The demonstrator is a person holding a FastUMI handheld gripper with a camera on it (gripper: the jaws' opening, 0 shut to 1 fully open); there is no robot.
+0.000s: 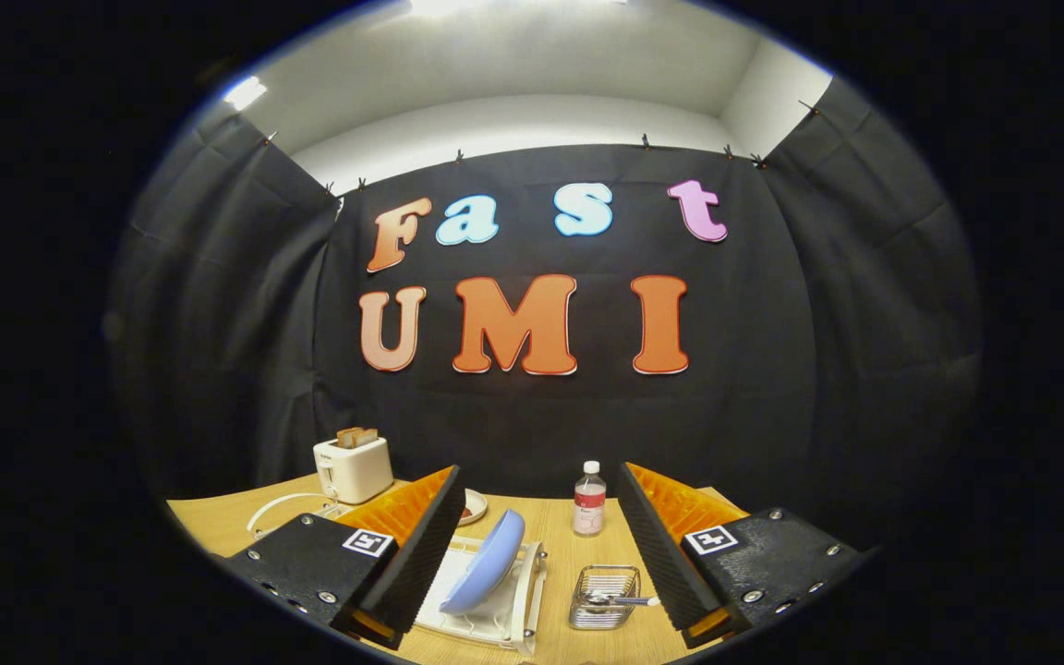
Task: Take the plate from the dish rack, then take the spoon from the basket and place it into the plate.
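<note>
The hand-held gripper (pixel 537 545) hangs above the light wooden tabletop (pixel 560 536) with its fingers spread wide and nothing between them. Below and between the fingers, nearer the left one, the pale blue round plate (pixel 488 563) stands tilted on edge in the white plastic dish rack (pixel 495 605). Just beside the rack, the small wire-mesh basket (pixel 603 598) holds the spoon (pixel 624 601), whose handle pokes out over the rim toward the right finger. The plate looks rigid and smooth (likely slippery and breakable if it is ceramic), so the upper rim seems the best place to pinch it, lifting straight up out of the rack. The spoon looks light and thin; its handle is the obvious hold. Beyond stand a white toaster (pixel 353 468) and a small clear bottle (pixel 589 500)
</note>
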